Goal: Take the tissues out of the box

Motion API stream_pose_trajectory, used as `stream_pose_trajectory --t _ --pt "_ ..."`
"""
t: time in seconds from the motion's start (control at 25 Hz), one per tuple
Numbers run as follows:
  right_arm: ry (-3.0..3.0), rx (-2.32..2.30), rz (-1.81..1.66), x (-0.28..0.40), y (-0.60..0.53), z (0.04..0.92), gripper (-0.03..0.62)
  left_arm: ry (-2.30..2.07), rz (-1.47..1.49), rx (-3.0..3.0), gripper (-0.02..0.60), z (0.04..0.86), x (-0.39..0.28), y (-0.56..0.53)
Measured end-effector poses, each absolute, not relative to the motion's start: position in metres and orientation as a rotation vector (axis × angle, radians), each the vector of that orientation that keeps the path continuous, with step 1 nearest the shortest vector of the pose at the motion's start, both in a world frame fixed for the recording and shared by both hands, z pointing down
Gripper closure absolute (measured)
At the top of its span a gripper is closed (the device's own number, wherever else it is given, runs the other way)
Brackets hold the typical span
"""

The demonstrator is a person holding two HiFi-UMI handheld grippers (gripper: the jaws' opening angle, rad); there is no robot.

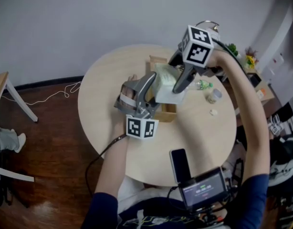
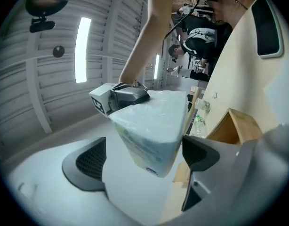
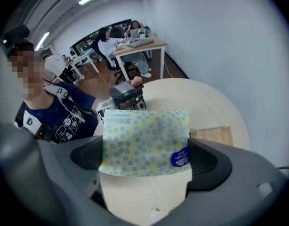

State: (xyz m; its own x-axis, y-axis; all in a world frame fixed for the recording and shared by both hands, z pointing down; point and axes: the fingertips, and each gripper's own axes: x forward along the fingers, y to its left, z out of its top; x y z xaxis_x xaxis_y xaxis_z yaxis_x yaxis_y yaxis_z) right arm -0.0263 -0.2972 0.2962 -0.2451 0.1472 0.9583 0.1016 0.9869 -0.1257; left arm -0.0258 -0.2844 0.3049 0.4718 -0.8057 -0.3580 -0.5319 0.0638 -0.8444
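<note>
A soft tissue pack (image 1: 165,82) with a yellow, blue-dotted wrap hangs above the open wooden box (image 1: 168,113) on the round table (image 1: 108,85). My right gripper (image 1: 177,87) points steeply down and is shut on it; in the right gripper view the pack (image 3: 144,142) fills the gap between both pads of the right gripper (image 3: 144,157). My left gripper (image 1: 149,87) sits at the box's left side, jaws spread. In the left gripper view the pack (image 2: 149,131) hangs between the left gripper (image 2: 142,161) jaws, and the left pad stands apart from it.
A small plastic bottle (image 1: 201,85), a little jar (image 1: 214,96) and a pale scrap (image 1: 213,112) lie right of the box. A dark phone (image 1: 180,163) and a screen device (image 1: 204,190) sit at the near table edge. Floor cable lies at the left.
</note>
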Motion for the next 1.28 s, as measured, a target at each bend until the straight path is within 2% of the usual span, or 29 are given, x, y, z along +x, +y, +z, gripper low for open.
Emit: stream_pose_trajectory --t 0.12,0.24,0.32,0.56,0.76,0.84,1.28 --pt "-1.687 -0.165 -0.026 -0.024 -0.293 0.306 0.056 1.136 -0.334 -1.583 0.077 0.310 -0.014 -0.282" --pt "-1.588 -0.175 -0.072 -0.025 -0.287 0.315 0.056 1.093 -0.404 -1.529 0.074 0.317 -0.004 -0.281" --pt "-1.563 -0.194 -0.099 -0.029 -0.282 0.318 0.056 1.084 -0.455 -1.481 0.077 0.320 -0.003 -0.281" --pt "-1.575 -0.187 -0.177 -0.037 -0.284 0.319 0.039 1.087 -0.498 -1.432 0.138 0.326 -0.008 -0.284" --pt "-1.578 -0.131 -0.244 -0.036 -0.292 0.318 0.043 1.080 -0.539 -1.456 0.146 0.335 -0.009 -0.292" --pt "-1.587 -0.119 -0.242 -0.035 -0.291 0.318 0.098 1.091 -0.543 -1.452 0.146 0.337 -0.011 -0.294" --pt "-1.755 -0.071 -0.346 -0.036 -0.294 0.288 0.093 1.144 -0.554 -1.382 0.149 0.331 -0.022 -0.294"
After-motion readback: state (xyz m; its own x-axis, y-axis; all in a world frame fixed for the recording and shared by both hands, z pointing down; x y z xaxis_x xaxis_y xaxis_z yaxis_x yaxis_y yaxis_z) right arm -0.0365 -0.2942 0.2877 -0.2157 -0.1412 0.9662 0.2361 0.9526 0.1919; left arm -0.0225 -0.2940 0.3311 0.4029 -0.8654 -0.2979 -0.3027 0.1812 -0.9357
